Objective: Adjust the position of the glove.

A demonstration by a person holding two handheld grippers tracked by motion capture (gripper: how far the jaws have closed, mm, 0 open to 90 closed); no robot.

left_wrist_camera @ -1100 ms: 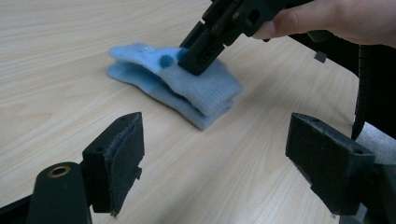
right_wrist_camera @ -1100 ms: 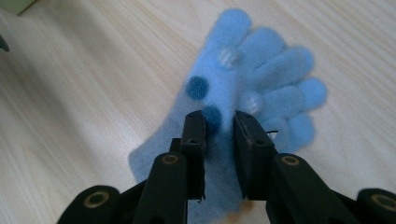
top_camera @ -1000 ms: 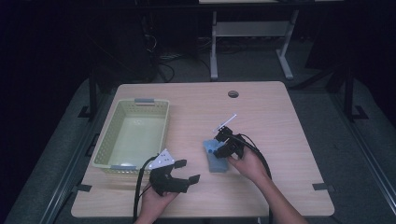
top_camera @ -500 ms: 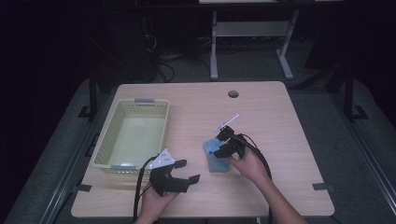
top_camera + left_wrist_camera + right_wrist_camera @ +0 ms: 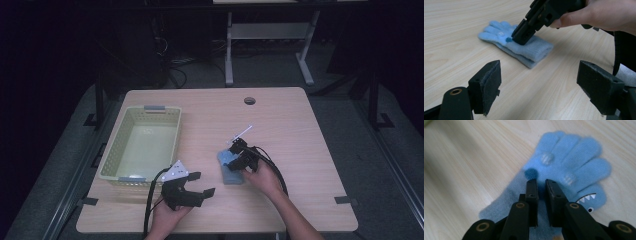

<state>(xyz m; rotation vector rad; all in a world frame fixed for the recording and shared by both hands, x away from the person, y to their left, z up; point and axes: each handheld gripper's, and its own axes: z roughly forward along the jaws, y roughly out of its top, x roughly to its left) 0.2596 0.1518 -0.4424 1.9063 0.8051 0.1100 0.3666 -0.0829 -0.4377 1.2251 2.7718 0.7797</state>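
Wooden table (image 5: 300, 130), right claw (image 5: 239, 159) nearly closed, pinching blue glove (image 5: 229, 170); left claw (image 5: 192, 187) wide, empty, low.

**A lit table in a dark room**

Light is falling on a pale wooden table (image 5: 280, 120) while the room around it is sitting in near darkness. A round hole (image 5: 249, 100) is showing in the tabletop toward 12 o'clock. Grey carpet (image 5: 345, 120) is lying under and around the table, fading to black at 9 and 3 o'clock. At 12 o'clock, beyond the far edge, a white metal stand (image 5: 267, 37) is standing on the floor, and dark cables (image 5: 172, 65) are lying coiled at 11 o'clock. Black table legs (image 5: 372, 100) are showing at 2 o'clock.
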